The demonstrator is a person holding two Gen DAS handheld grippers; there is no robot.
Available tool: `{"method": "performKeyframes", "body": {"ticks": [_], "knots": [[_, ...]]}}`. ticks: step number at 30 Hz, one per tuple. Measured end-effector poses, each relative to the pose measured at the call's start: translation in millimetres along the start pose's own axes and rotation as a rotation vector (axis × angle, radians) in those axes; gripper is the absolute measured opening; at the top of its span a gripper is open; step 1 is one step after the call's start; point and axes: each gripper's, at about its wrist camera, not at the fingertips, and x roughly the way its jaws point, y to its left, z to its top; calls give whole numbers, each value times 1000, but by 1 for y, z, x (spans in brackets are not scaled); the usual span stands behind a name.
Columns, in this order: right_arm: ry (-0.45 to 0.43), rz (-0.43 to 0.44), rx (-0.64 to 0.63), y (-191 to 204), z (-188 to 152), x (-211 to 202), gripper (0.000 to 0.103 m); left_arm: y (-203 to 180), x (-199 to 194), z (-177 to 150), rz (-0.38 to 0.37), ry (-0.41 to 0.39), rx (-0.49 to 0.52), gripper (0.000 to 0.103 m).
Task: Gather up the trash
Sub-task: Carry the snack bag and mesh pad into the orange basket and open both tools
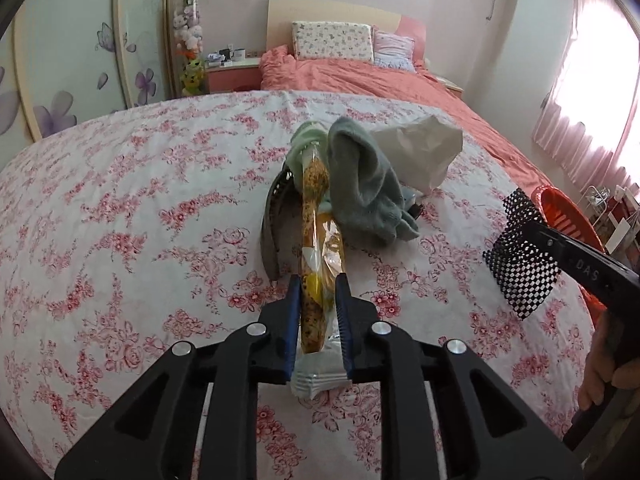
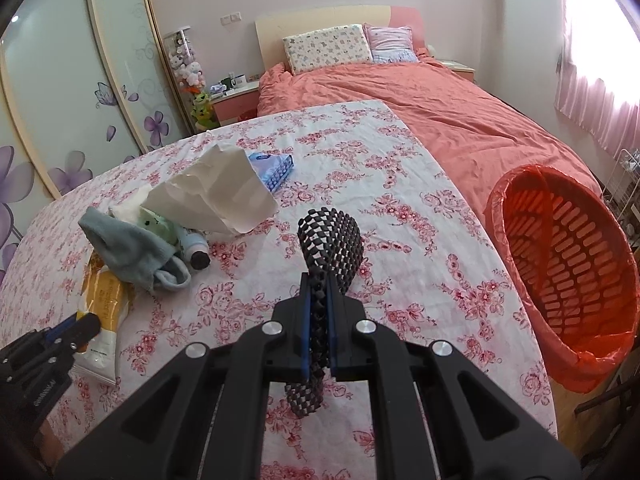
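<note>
Yellow snack wrapper [image 1: 320, 280] pinched in left gripper [image 1: 319, 280], black mesh [image 2: 320, 320] clamped in right gripper [image 2: 319, 280]

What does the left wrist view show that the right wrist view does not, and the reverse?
Left wrist only: a dark curved plastic piece beside the snack wrapper, with the left tool around that wrapper.

Right wrist only: a blue tissue pack, a small bottle, and the inside of the red basket.

Both: the grey sock, white paper bag and black mesh piece in the right tool.

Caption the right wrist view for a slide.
Right claw shut on black mesh above the floral tablecloth, red basket waiting alongside.
</note>
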Motion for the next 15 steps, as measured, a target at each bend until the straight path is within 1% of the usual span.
{"method": "performKeyframes", "body": {"ticks": [3, 5, 15], "knots": [[-5, 3, -1, -1, 0, -3, 8, -1, -3, -1, -11, -9, 5, 10], [-13, 7, -2, -1, 1, -7, 8, 0, -10, 0, -9, -26, 9, 8], [-80, 33, 12, -1, 11, -40, 8, 6, -51, 16, 21, -134, 11, 8]]}}
